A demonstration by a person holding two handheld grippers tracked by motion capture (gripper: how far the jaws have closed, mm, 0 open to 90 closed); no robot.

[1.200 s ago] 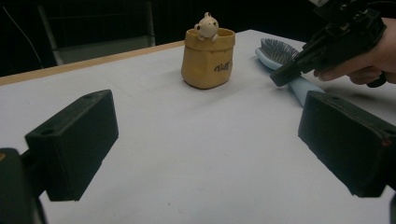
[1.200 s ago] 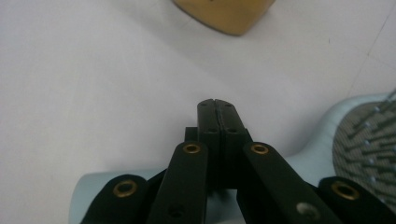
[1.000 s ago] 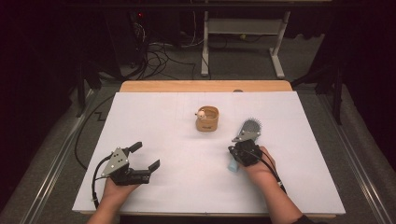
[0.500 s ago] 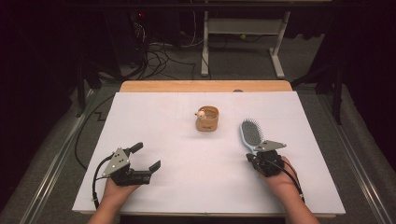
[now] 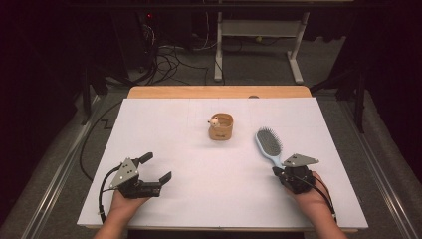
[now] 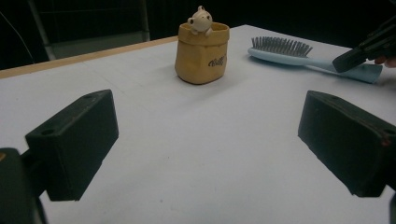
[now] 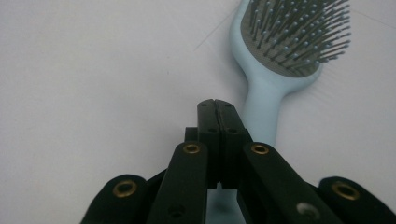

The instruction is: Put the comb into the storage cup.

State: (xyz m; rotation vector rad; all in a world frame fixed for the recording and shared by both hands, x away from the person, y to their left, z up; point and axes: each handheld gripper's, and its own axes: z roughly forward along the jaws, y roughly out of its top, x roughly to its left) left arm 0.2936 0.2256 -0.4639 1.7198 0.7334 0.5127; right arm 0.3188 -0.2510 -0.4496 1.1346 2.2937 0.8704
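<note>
We see the pale blue plastic hairbrush with grey bristles [image 5: 268, 145] lying bristles-up on the white table sheet [image 5: 199, 194], right of centre, handle toward the person. The right gripper [image 7: 218, 105] has its jaws pressed together with nothing between them; they sit above the brush handle, and we cannot tell if they touch it. Left of the brush head stands a tan pouch-shaped holder with a small bear figure [image 5: 221, 126]. Near the left front edge, well apart, the left gripper [image 5: 158, 168] rests with jaws spread wide and empty.
</note>
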